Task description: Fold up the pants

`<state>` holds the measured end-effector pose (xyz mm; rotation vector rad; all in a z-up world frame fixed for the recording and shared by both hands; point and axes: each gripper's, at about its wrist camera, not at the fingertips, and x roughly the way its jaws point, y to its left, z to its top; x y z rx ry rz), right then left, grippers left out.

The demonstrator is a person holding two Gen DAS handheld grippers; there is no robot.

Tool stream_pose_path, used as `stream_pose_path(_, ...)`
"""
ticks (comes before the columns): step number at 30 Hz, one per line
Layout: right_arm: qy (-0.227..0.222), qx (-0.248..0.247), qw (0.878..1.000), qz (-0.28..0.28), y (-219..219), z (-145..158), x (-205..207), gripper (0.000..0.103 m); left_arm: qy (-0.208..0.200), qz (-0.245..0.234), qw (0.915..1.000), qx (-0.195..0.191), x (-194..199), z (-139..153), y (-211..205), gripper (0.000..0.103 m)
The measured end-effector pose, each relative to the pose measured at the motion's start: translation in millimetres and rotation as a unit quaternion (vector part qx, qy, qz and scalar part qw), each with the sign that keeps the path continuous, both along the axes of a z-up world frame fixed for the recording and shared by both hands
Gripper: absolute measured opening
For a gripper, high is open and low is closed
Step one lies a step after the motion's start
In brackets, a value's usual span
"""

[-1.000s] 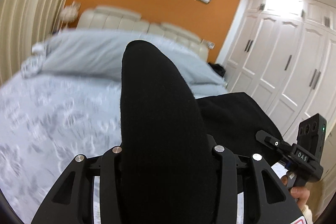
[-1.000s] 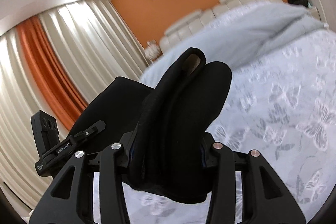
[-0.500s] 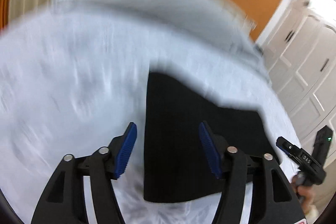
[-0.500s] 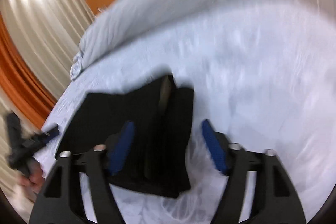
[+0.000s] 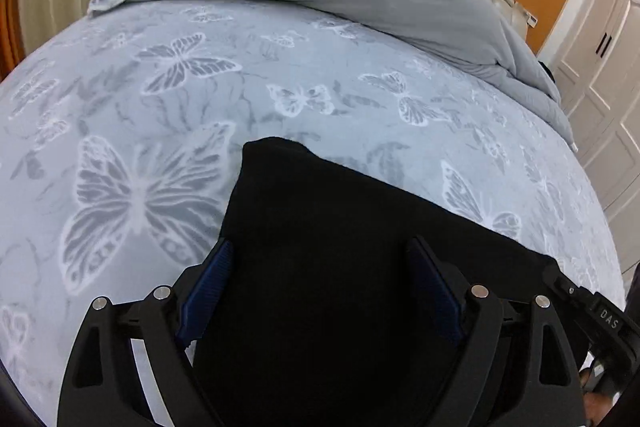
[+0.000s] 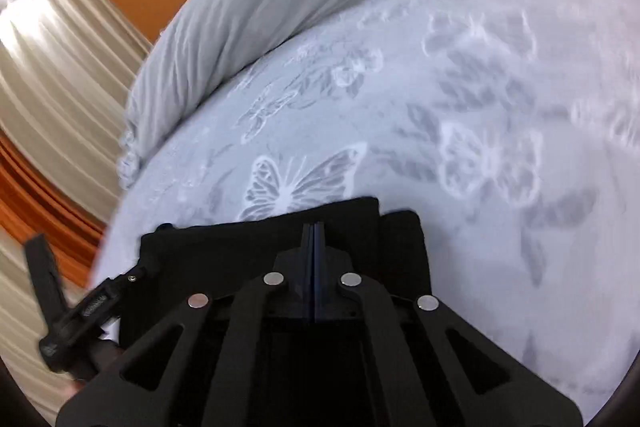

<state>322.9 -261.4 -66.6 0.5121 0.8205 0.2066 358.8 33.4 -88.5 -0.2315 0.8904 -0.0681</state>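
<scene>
We have just let go: the black pants (image 5: 340,267), a second ago lifted in both tongs, now lie folded on the bed (image 5: 160,87) beneath them. Our left tongs (image 5: 320,291) have just spread wide, gripping nothing; our right tongs (image 6: 314,239) have snapped together, empty. This fold looks laid.
</scene>
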Motion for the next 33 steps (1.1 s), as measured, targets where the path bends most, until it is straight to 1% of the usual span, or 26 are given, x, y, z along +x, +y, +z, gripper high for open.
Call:
stream_pose_path(1,-0.004,-0.025,1.000,-0.004,2.3,13.0,-12.5,0.001,0.001,-0.012,0.9994,0.032,-4.7,4.4,-4.9,0.084)
stream_pose_path(2,-0.010,-0.047,0.999,-0.009,3.3,28.0,-28.0,0.006,-0.007,-0.015,0.9985,0.053,-12.8,10.8,-6.7,0.083)
stream_pose_path(3,-0.016,-0.060,0.998,-0.009,3.7,37.9,-38.2,0.007,-0.020,-0.016,0.9975,0.065,-26.2,20.6,-7.3,0.083)
stream_pose_path(4,-0.025,-0.078,0.997,-0.007,5.6,56.2,-59.3,0.007,-0.034,-0.019,0.9969,0.068,-40.9,30.9,-4.9,0.083)
stream_pose_path(5,-0.031,-0.090,0.995,-0.008,5.3,67.9,-75.9,0.007,-0.045,-0.020,0.9964,0.069,-49.0,42.2,-1.3,0.084)
stream_pose_path(6,-0.035,-0.098,0.995,-0.010,4.2,80.3,-95.7,0.009,-0.056,-0.023,0.9956,0.072,-64.9,51.4,1.7,0.084)
stream_pose_path(7,-0.036,-0.100,0.994,-0.015,1.3,91.0,-115.4,0.012,-0.064,-0.028,0.9943,0.081,-85.3,62.6,2.9,0.084)
stream_pose_path(8,-0.036,-0.097,0.994,-0.019,-2.6,99.1,-134.6,0.018,-0.065,-0.030,0.9930,0.094,-105.3,72.3,3.9,0.084)
stream_pose_path(10,-0.048,-0.096,0.994,-0.034,-5.6,113.2,-174.8,0.052,-0.068,-0.034,0.9918,0.103,-138.6,87.5,6.5,0.085)
stream_pose_path(11,-0.058,-0.104,0.992,-0.041,-6.5,120.1,-192.8,0.054,-0.071,-0.035,0.9914,0.104,-151.3,92.9,6.1,0.085)
stream_pose_path(12,-0.065,-0.113,0.991,-0.044,-5.2,123.6,-203.2,0.054,-0.076,-0.035,0.9905,0.109,-173.5,101.1,7.8,0.085)
stream_pose_path(14,-0.081,-0.138,0.986,-0.053,2.2,130.3,-238.6,0.054,-0.080,-0.034,0.9894,0.116,-202.6,108.3,8.7,0.085)
stream_pose_path(15,-0.088,-0.142,0.984,-0.057,5.4,131.9,-253.1,0.058,-0.081,-0.034,0.9889,0.120,-217.5,111.5,8.5,0.085)
stream_pose_path(16,-0.094,-0.145,0.983,-0.060,8.4,130.4,-272.7,0.066,-0.081,-0.034,0.9881,0.126,-236.4,113.8,8.0,0.087)
stream_pose_path(17,-0.096,-0.147,0.982,-0.063,11.2,129.0,-286.8,0.070,-0.081,-0.038,0.9871,0.133,-252.0,113.1,7.3,0.087)
stream_pose_path(18,-0.099,-0.151,0.981,-0.065,12.3,128.6,-298.5,0.072,-0.080,-0.044,0.9857,0.141,-270.3,111.9,5.9,0.087)
stream_pose_path(20,-0.094,-0.168,0.979,-0.060,21.4,117.4,-324.9,0.077,-0.079,-0.047,0.9848,0.147,-294.4,105.2,6.2,0.087)
stream_pose_path(21,-0.092,-0.175,0.979,-0.057,25.6,113.2,-331.1,0.082,-0.078,-0.048,0.9847,0.148,-305.1,99.6,6.5,0.087)
stream_pose_path(22,-0.089,-0.187,0.977,-0.057,30.3,104.6,-343.3,0.084,-0.079,-0.048,0.9848,0.147,-313.3,95.3,7.3,0.087)
stream_pose_path(24,-0.082,-0.203,0.974,-0.052,37.1,92.5,-353.6,0.087,-0.078,-0.048,0.9850,0.146,-329.6,82.0,6.3,0.087)
stream_pose_path(26,-0.076,-0.210,0.974,-0.044,42.0,82.4,-360.0,0.088,-0.074,-0.042,0.9850,0.150,-336.8,70.4,5.6,0.087)
stream_pose_path(27,-0.076,-0.209,0.974,-0.040,42.9,79.4,-361.8,0.091,-0.070,-0.043,0.9857,0.147,-339.1,62.9,5.6,0.087)
stream_pose_path(29,-0.082,-0.211,0.973,-0.037,44.8,75.1,-365.2,0.092,-0.066,-0.044,0.9858,0.148,-341.1,55.6,3.6,0.087)
stream_pose_path(31,-0.090,-0.220,0.970,-0.041,45.8,70.9,-367.7,0.093,-0.070,-0.044,0.9844,0.155,-343.7,49.8,2.2,0.087)
stream_pose_path(33,-0.085,-0.216,0.972,-0.040,45.2,66.0,-366.4,0.094,-0.076,-0.042,0.9844,0.153,-344.3,46.6,1.4,0.087)
